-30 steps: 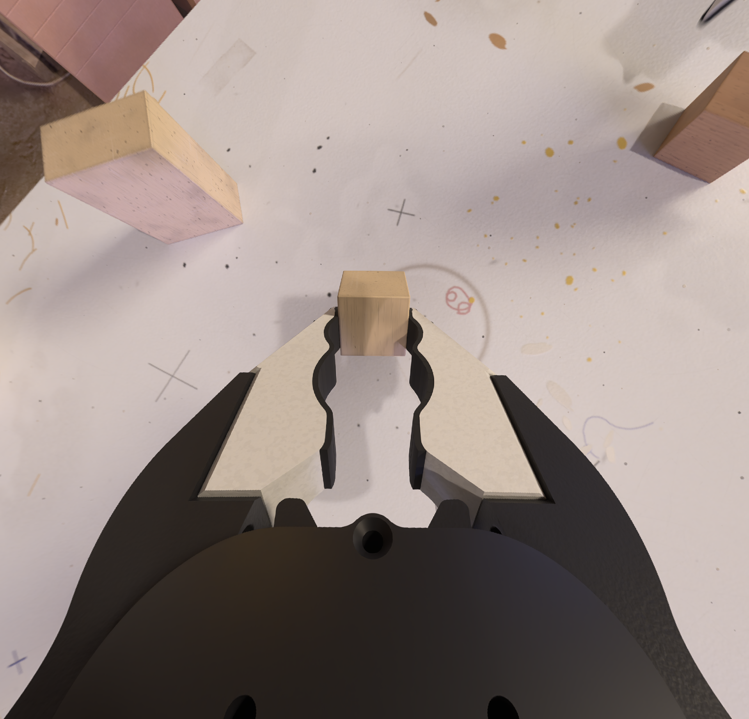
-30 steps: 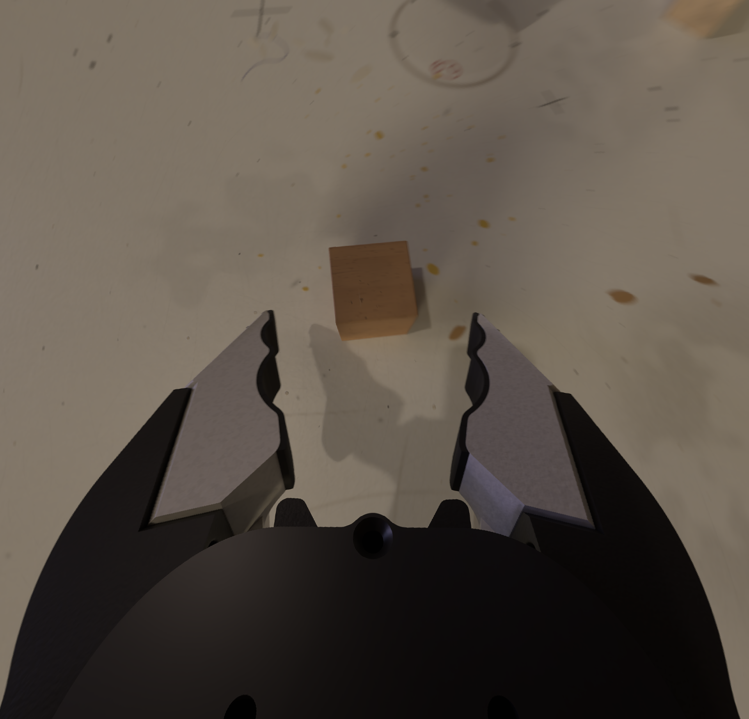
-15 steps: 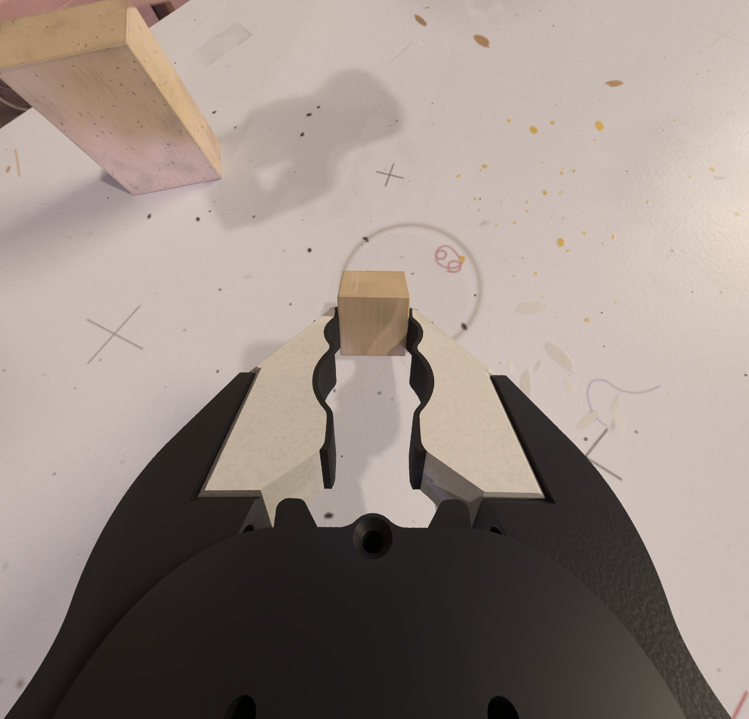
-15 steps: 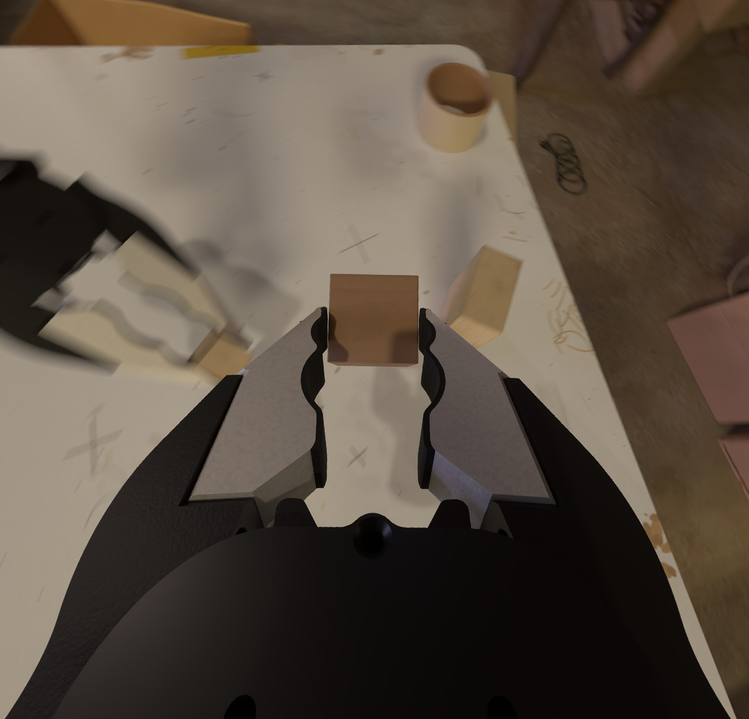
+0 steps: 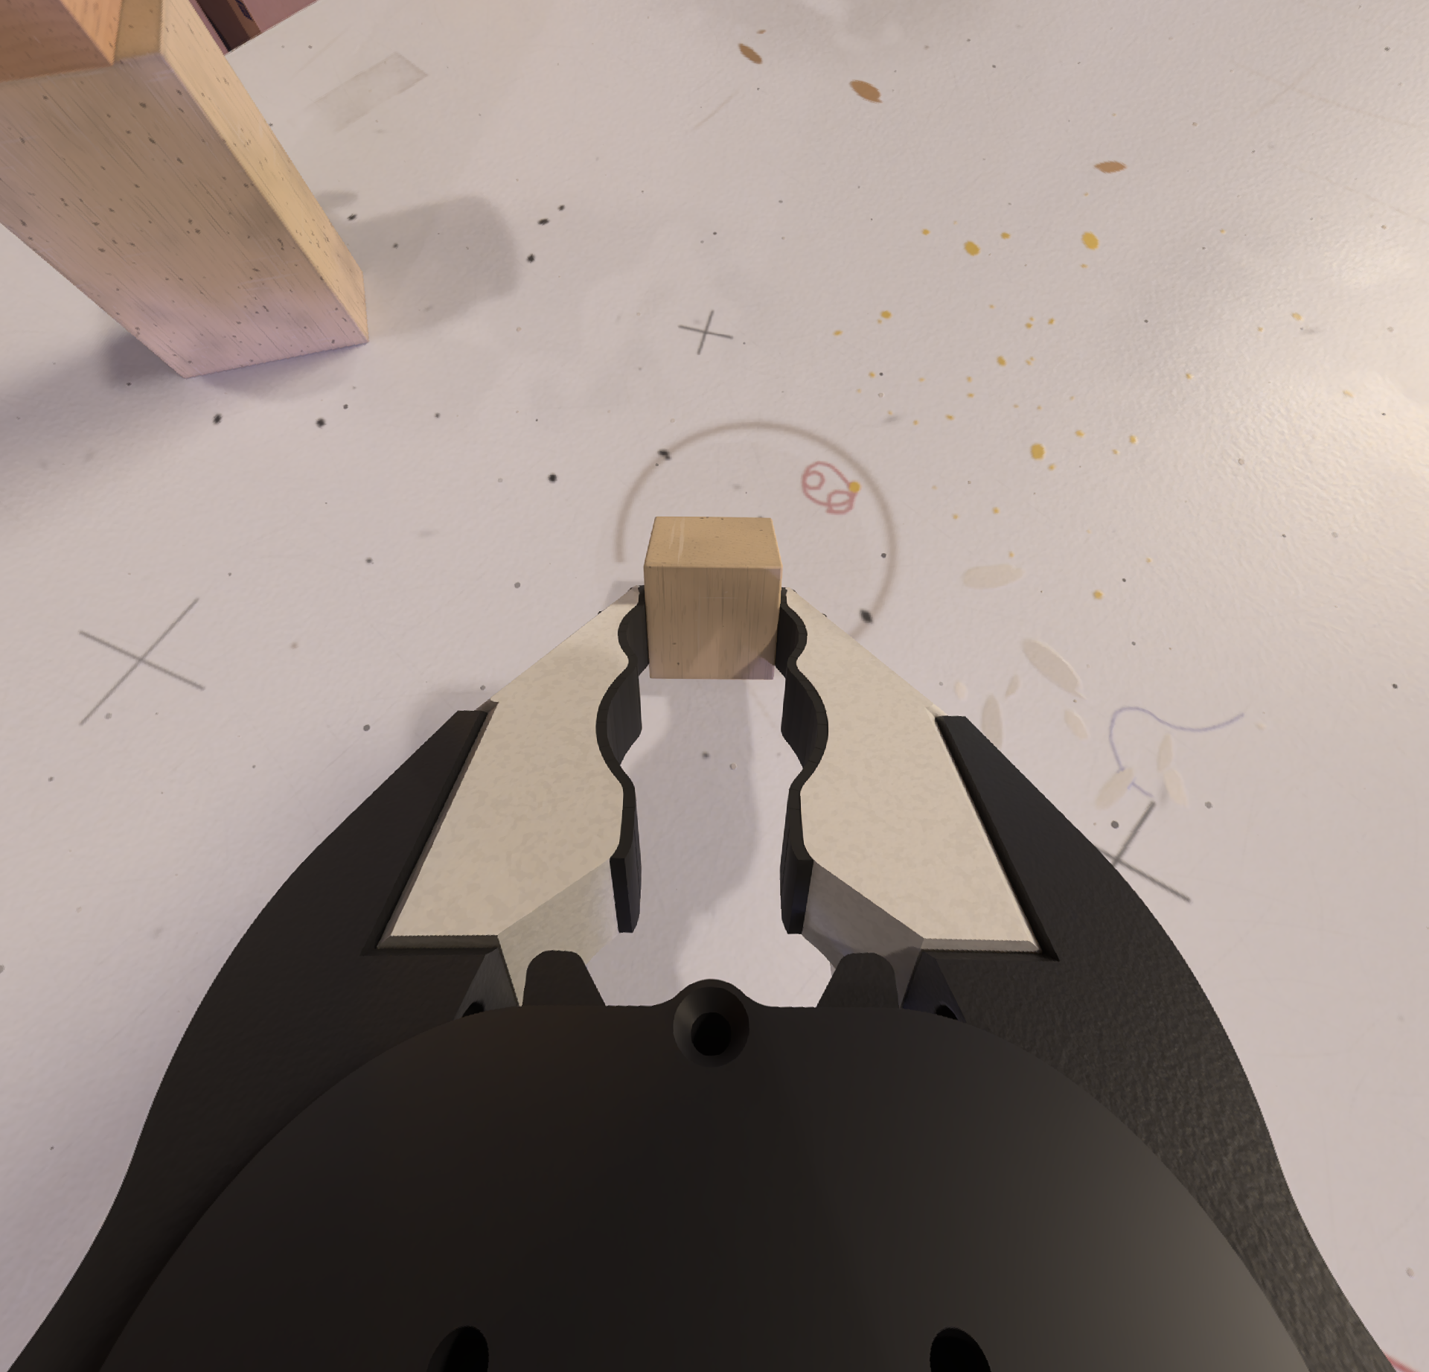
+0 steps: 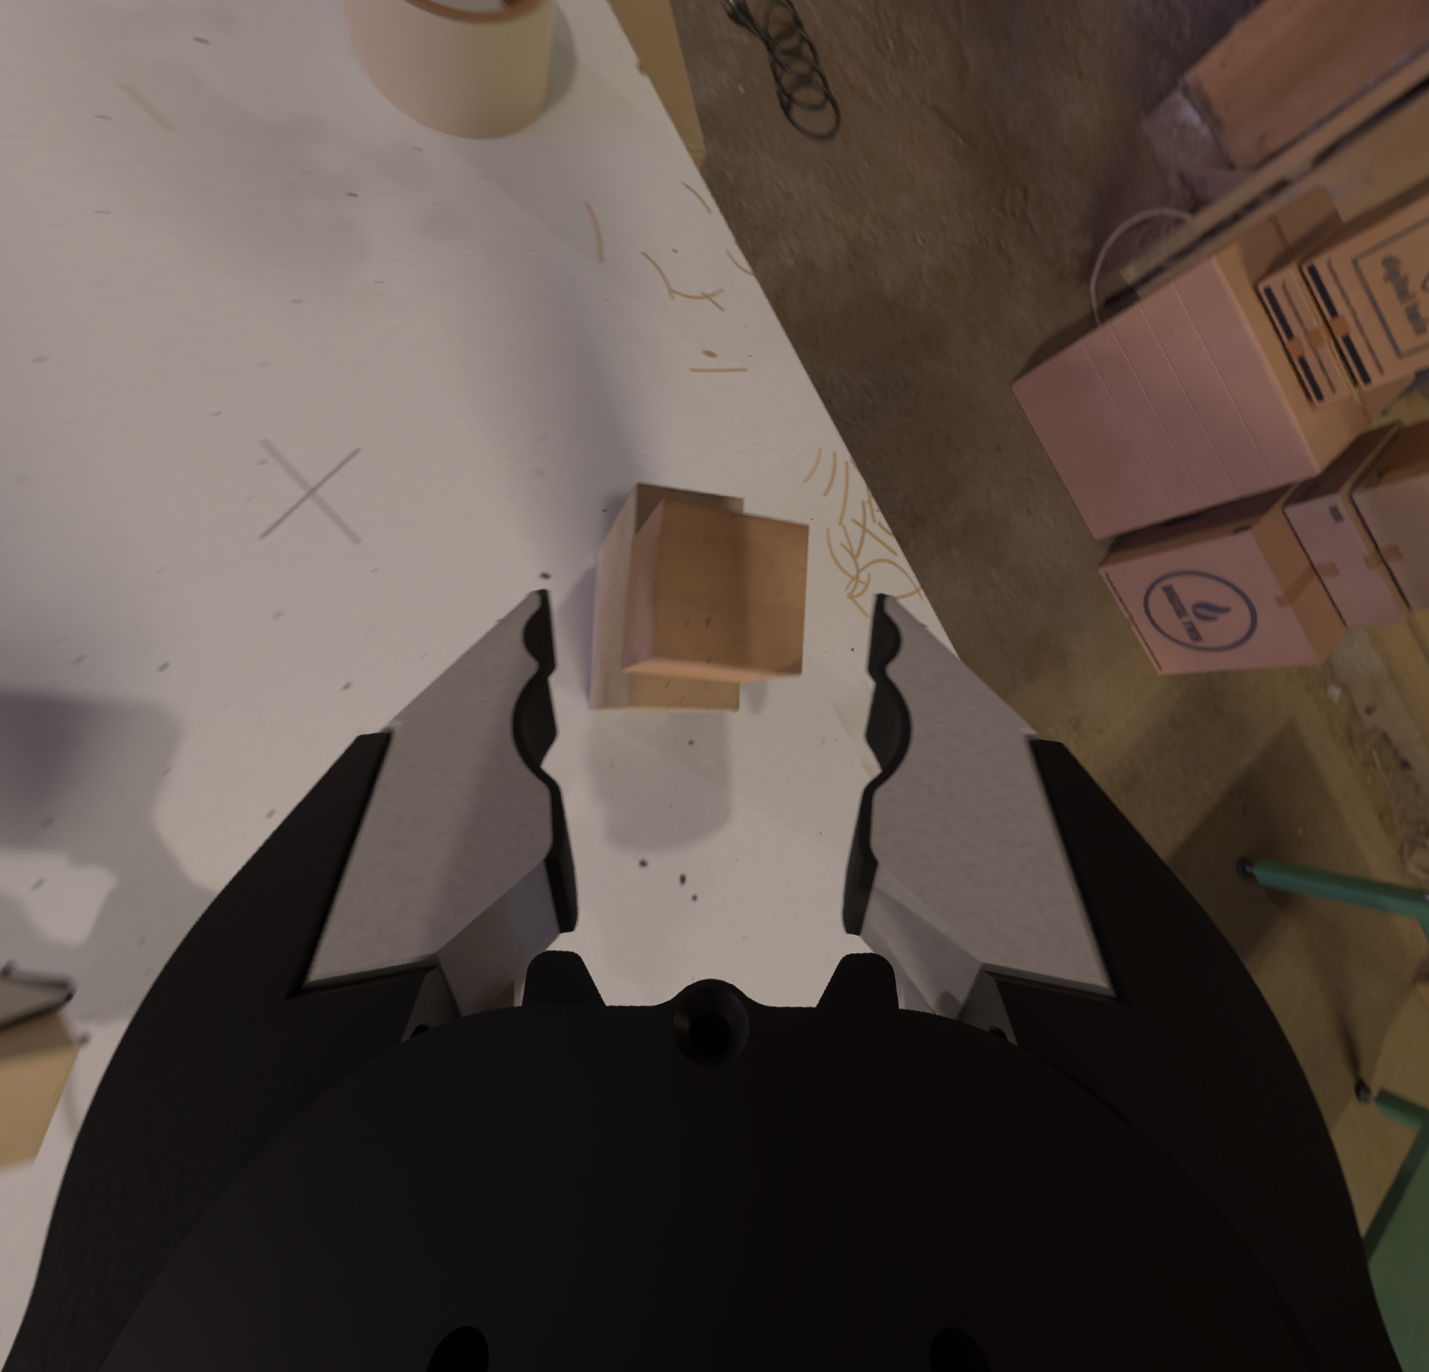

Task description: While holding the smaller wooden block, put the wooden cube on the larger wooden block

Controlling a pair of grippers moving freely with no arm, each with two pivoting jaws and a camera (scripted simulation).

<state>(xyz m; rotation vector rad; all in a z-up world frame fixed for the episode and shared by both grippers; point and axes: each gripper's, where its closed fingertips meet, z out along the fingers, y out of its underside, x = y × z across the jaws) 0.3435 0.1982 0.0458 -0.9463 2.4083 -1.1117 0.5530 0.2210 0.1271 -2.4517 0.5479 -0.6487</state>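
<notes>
My left gripper (image 5: 711,623) is shut on the smaller wooden block (image 5: 710,600), a pale little block held at the fingertips above the white table (image 5: 1082,97). The larger wooden block (image 5: 170,198) stands at the upper left of the left wrist view, with the brown wooden cube (image 5: 46,4) on top of it. In the right wrist view the cube (image 6: 719,585) rests on the larger block (image 6: 615,623), near the table's right edge. My right gripper (image 6: 711,604) is open and empty, its fingers apart on either side of the cube and clear of it.
A cardboard tape ring (image 6: 448,35) stands at the back of the table (image 6: 232,291). The table edge runs diagonally just right of the stacked blocks. Beyond it lie the floor, cardboard boxes (image 6: 1175,438) and a coiled cable (image 6: 796,66).
My right gripper closed on the cube, carried it to the larger block and opened, leaving it on top. My left gripper stayed shut on the smaller block and moved nearer the larger block.
</notes>
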